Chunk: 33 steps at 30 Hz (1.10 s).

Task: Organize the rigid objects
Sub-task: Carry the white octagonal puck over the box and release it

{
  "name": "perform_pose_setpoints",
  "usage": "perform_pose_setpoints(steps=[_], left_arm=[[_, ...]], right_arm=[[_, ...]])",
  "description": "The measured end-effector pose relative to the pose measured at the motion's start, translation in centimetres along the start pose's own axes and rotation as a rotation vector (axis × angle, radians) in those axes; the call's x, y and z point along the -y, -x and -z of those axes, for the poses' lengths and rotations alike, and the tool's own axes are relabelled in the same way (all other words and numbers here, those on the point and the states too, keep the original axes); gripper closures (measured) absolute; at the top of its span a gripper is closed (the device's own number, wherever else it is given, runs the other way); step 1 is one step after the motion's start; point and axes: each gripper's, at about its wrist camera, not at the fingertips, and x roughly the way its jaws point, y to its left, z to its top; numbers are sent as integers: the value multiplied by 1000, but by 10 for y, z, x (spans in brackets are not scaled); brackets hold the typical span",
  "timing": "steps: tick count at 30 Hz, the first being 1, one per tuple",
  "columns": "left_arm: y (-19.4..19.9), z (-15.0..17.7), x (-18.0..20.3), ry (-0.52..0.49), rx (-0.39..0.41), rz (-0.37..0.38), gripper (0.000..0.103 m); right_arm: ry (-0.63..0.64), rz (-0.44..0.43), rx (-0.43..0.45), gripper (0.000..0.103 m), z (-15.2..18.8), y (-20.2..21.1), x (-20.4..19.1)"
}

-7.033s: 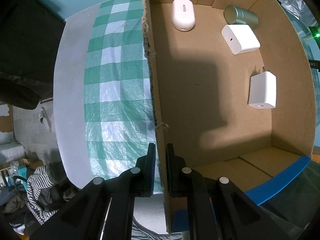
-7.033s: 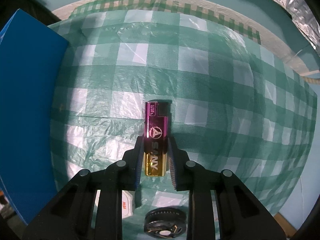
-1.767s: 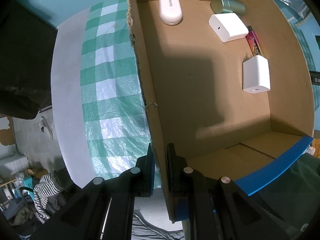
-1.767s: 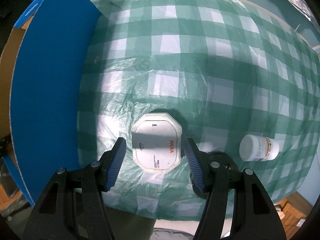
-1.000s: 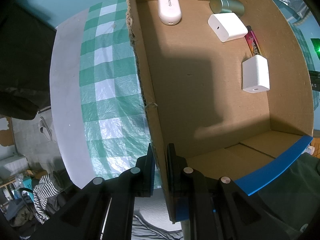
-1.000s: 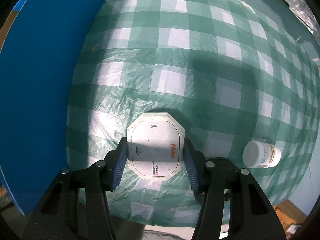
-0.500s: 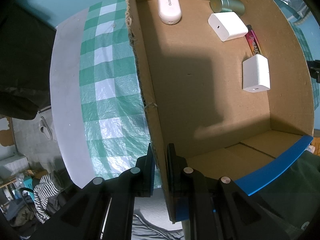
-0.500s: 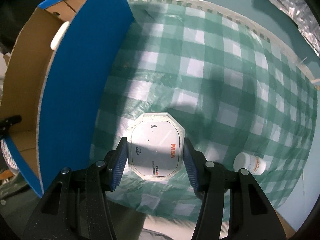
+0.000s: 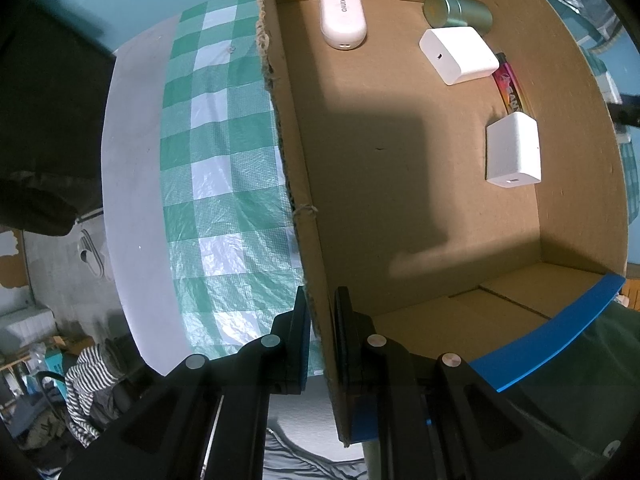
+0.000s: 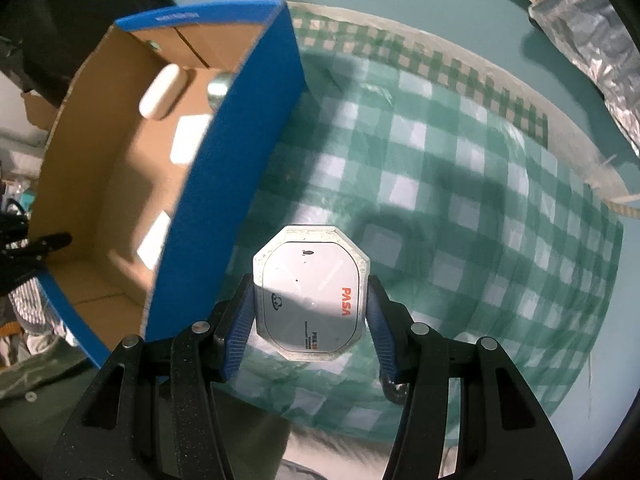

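- our right gripper [image 10: 310, 308] has its blue pads [image 10: 239, 322] pressed on the 2 flat sides of the octagonal white case [image 10: 311, 294], which reads "pasa" in red — it sits squarely between them, held above the green checked cloth [image 10: 460, 216], apart from it as far as we can judge.
- our left gripper [image 9: 322, 334] is nearly closed, its fingers pinching the near wall of the cardboard box [image 9: 304, 216], 1 finger outside and 1 inside, which steadies the box.
- inside the box lie a white earbud case [image 9: 343, 16], a green tin [image 9: 456, 10], 2 white chargers [image 9: 458, 54] [image 9: 513, 150] and a pink lighter [image 9: 508, 84] against the far wall.
- the box's blue outer wall [image 10: 224, 184] stands just to the left of the held case, so we judge the step in hand to be carrying it over that wall.
- to do it well, we should lift clear of the rim before moving sideways, keep the case level, and aim for the bare floor in the box's middle — well apart from the chargers.
- we lower it close to the floor before opening, so it neither drops nor slides.
- the left grip should stay firm, since a knock on the wall could shift the box.
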Motion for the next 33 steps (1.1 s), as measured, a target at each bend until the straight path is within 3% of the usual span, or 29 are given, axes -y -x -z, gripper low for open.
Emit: perform_pose_setpoints(steps=[17, 33], left_arm=[[0, 2, -2, 15, 5, -8, 90], [-2, 3, -4, 19, 9, -8, 90]], right_arm=[[168, -33, 69, 50, -46, 34, -39], [354, -30, 41, 50, -70, 12, -96]])
